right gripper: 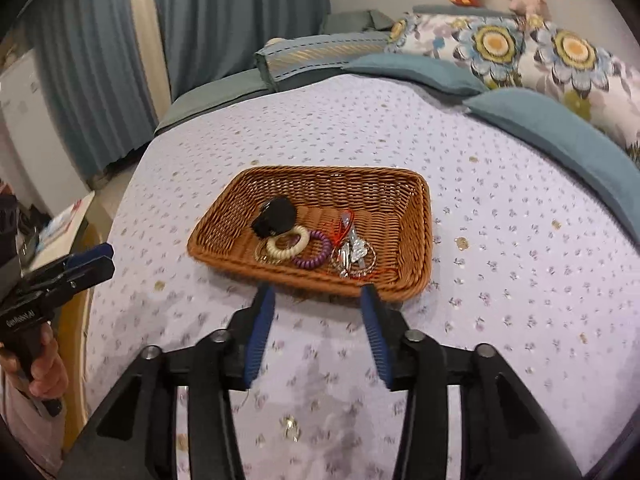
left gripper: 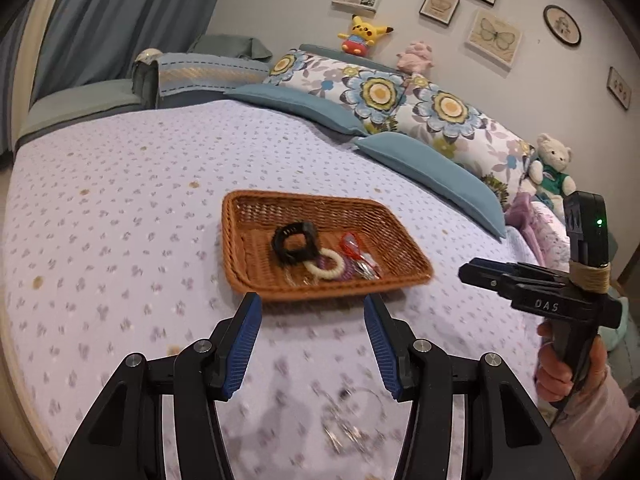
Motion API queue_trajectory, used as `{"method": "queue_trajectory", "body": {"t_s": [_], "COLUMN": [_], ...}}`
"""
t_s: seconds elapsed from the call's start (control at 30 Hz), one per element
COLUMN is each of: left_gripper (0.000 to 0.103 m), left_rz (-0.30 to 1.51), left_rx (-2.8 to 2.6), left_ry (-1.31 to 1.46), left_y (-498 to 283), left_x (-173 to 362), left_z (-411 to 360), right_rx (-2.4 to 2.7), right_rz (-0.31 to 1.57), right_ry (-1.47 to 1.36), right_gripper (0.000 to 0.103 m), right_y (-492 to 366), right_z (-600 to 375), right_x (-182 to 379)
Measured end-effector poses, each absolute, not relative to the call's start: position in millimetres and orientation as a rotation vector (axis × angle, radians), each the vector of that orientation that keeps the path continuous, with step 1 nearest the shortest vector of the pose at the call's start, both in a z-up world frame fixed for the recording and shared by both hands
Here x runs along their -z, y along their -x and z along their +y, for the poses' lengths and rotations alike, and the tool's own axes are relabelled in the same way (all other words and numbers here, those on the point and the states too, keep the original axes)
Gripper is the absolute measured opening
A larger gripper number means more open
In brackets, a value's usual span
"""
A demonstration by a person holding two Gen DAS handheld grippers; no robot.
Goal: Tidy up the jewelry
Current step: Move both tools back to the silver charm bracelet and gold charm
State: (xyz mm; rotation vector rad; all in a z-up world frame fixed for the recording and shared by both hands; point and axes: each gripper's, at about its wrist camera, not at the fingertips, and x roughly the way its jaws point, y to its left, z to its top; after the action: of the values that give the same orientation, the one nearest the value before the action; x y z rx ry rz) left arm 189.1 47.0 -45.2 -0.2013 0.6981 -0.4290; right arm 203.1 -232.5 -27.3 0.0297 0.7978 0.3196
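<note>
On the bed [left gripper: 120,200], a basket [right gripper: 224,236] already holds a black band [left gripper: 294,244], coil ties [right gripper: 298,246] and trinkets. Both hand-held grippers, left [left gripper: 312,344] and right [right gripper: 318,334], hover with jaws apart and empty. A blurred silver chain [left gripper: 348,420] lies loose under the left one, likely the next pickup, calling for a low, careful pinch.

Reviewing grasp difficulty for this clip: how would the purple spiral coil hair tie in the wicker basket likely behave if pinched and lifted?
The purple spiral coil hair tie looks springy, so it would probably squash and stretch rather than stay stiff. It seems small and light. It touches the cream coil hair tie inside the brown wicker basket, so lifting it might drag that neighbour along.
</note>
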Motion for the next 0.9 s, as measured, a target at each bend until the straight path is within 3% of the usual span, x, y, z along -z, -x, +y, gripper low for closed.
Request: {"method": "queue_trajectory", "body": {"t_s": [0.43, 0.9], "left_gripper": [0.055, 0.055], "left_rz": [0.845, 0.954], "left_rx": [0.420, 0.396], "left_ry": [0.270, 0.210], "left_y": [-140.6, -142.4], "left_x": [103.6, 160.0], "left_z": [51.4, 16.6], "right_rx": [-0.376, -0.343], "right_rz": [0.897, 0.940], "right_ry": [-0.047, -0.127], "right_gripper": [0.049, 0.049], "right_y": [-153.0, -137.6], "right_z": [-215.4, -206.7], "right_x": [78.1, 141.7]}}
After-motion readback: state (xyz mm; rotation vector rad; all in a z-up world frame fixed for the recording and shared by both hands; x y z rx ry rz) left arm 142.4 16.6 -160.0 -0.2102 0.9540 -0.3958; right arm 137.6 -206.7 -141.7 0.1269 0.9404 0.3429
